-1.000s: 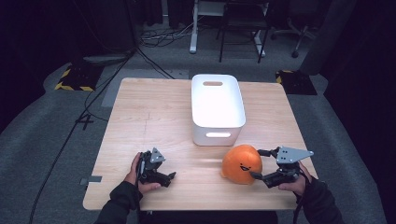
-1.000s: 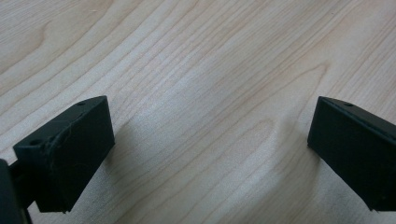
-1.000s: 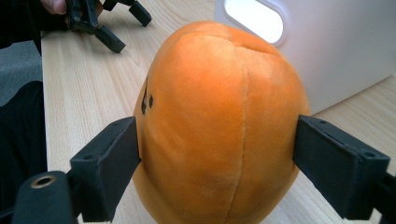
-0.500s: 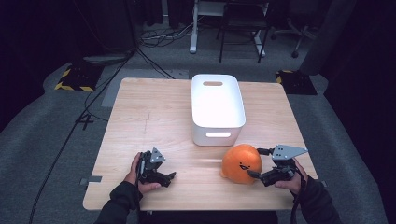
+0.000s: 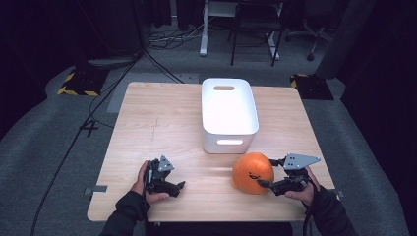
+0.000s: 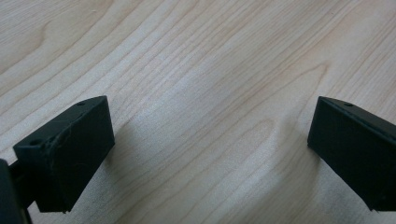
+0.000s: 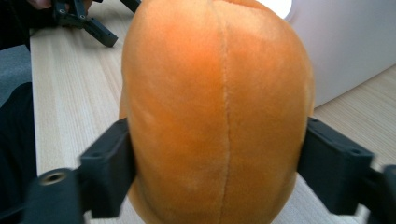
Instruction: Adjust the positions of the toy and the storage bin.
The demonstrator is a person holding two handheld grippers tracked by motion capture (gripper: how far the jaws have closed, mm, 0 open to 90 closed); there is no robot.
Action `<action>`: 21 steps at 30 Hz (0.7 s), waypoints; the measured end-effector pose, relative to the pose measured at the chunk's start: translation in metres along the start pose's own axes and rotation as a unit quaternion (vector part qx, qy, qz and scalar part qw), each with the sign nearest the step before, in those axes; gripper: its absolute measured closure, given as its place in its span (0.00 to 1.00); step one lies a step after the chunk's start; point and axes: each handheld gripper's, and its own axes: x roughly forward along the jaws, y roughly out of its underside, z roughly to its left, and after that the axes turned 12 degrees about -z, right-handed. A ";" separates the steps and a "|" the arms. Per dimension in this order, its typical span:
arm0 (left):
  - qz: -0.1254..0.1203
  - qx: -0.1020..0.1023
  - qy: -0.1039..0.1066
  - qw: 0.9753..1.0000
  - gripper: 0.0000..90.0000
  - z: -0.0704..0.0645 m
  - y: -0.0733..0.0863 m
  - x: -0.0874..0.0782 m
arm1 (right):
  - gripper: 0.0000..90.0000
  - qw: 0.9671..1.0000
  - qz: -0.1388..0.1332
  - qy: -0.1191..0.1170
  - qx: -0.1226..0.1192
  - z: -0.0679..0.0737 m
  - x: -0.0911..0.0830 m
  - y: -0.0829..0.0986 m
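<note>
An orange plush ball (image 5: 251, 172) with a small dark face lies near the table's front right, just in front of the white bin (image 5: 206, 105). My right gripper (image 5: 268, 173) reaches it from the right. In the right gripper view its black jaws press both sides of the orange plush ball (image 7: 215, 93), and my right gripper (image 7: 215, 172) is shut on it. My left gripper (image 5: 179, 187) rests at the front left, open. In the left gripper view, my left gripper (image 6: 210, 154) has only bare wood between its jaws.
The wooden table (image 5: 162, 123) has free room across its left half. The white bin's (image 7: 345, 46) wall stands right behind the plush. My left gripper (image 7: 88, 18) lies farther off in the right gripper view. Cables and chairs are on the floor beyond the table.
The right gripper has edged left, closing in around the orange plush ball. The left gripper has stayed still.
</note>
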 end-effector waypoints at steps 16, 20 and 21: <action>-0.003 0.006 -0.007 1.000 0.02 -0.001 0.000 -0.001 | 0.55 1.000 -0.011 0.015 -0.017 0.002 -0.015 0.003; -0.009 0.024 -0.005 1.000 0.06 -0.004 -0.002 0.000 | 0.55 0.999 -0.014 0.042 -0.005 -0.005 -0.027 0.007; -0.011 0.028 -0.008 1.000 0.09 -0.005 -0.003 -0.001 | 0.55 0.999 -0.014 0.047 -0.003 -0.008 -0.031 0.008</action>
